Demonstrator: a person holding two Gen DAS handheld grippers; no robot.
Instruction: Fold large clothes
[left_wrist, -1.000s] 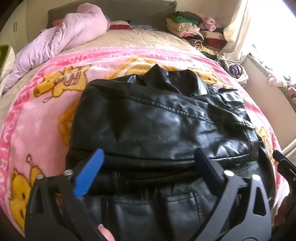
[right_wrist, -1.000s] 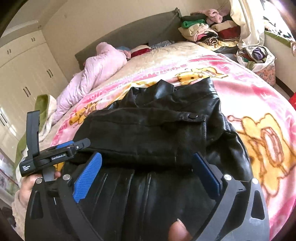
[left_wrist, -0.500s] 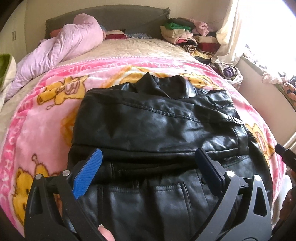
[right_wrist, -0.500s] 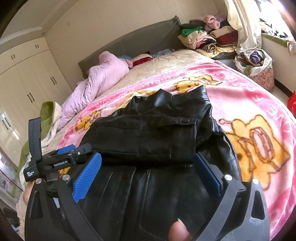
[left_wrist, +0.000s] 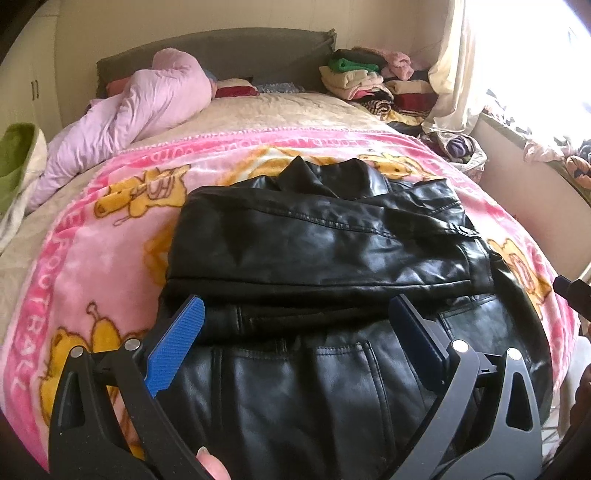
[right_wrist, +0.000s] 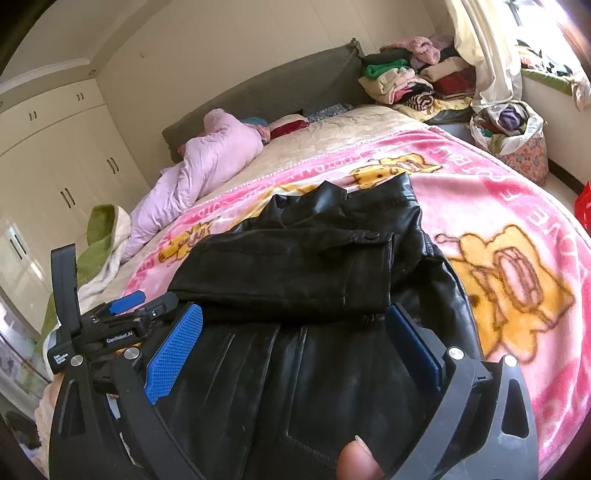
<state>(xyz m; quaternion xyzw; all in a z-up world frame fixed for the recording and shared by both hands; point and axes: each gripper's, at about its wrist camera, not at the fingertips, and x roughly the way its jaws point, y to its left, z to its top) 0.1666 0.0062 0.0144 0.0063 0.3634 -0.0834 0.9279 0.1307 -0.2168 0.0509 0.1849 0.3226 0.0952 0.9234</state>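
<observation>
on the bed, over the pink cartoon blanket (left_wrist: 110, 236), lies the black leather jacket (left_wrist: 325, 240), partly folded: both sleeves are laid across the chest, collar pointing toward the headboard (left_wrist: 221, 48), hem end nearest the cameras.

left gripper (left_wrist: 295, 325) hovers over the lower part of the jacket, jaws released and spread wide w/ nothing between them; the blue pads sit either side of the pocket area. right gripper (right_wrist: 293, 332) is likewise above the hem half, jaws apart, gripping nothing. in the right wrist view the left gripper (right_wrist: 110, 325) shows at the left edge beside the jacket. a fingertip (right_wrist: 360, 461) peeks in at the bottom of the right wrist view, another at the bottom of the left one.

vs 1 s ago: both cams have pulled back and up from the jacket. it looks smaller in frame, more blanket shows around it, and more of the room appears, e.g. the headboard, the lilac duvet (left_wrist: 140, 110), the pile of folded clothes (left_wrist: 365, 77) by the curtain (left_wrist: 454, 74), and the wardrobe doors (right_wrist: 62, 166) in the right wrist view. jacket's fold looks unchanged; jaws were open then too.
</observation>
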